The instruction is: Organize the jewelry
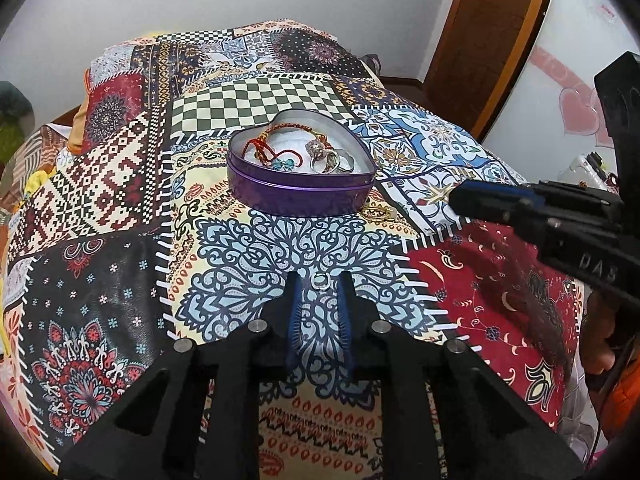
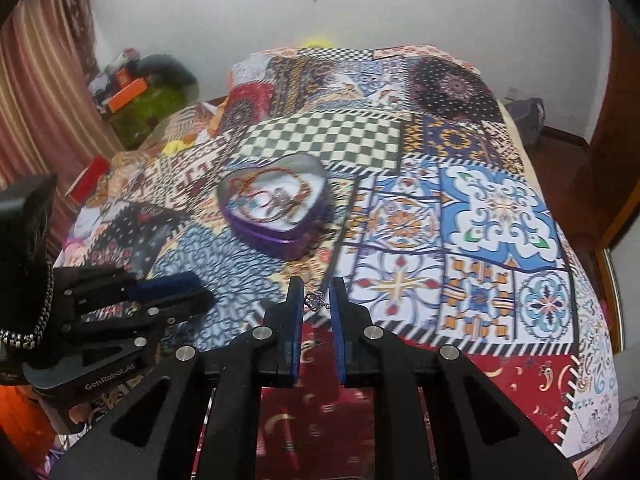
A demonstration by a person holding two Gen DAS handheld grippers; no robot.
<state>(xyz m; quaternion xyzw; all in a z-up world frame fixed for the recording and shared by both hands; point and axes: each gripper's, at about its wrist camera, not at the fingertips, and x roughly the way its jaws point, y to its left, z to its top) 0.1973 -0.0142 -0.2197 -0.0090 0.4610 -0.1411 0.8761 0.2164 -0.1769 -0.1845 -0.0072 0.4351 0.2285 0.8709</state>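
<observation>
A purple heart-shaped tin (image 1: pixel 300 196) sits on the patterned bedspread and holds red cord bracelets, rings and a bangle; it also shows in the right wrist view (image 2: pixel 280 236). A small silver ring (image 1: pixel 322 280) lies on the cloth just between my left gripper's (image 1: pixel 320 286) open fingertips. A gold piece (image 1: pixel 378 213) lies by the tin's right side. My right gripper (image 2: pixel 316 294) holds a small silver ornate ring (image 2: pixel 316 301) between its fingertips, above the cloth. It shows from the side in the left wrist view (image 1: pixel 456 200).
The patchwork bedspread (image 1: pixel 100 280) covers the whole bed. A wooden door frame (image 1: pixel 472 40) and a wardrobe stand to the right. Clutter and a curtain (image 2: pixel 36 80) are at the left of the bed.
</observation>
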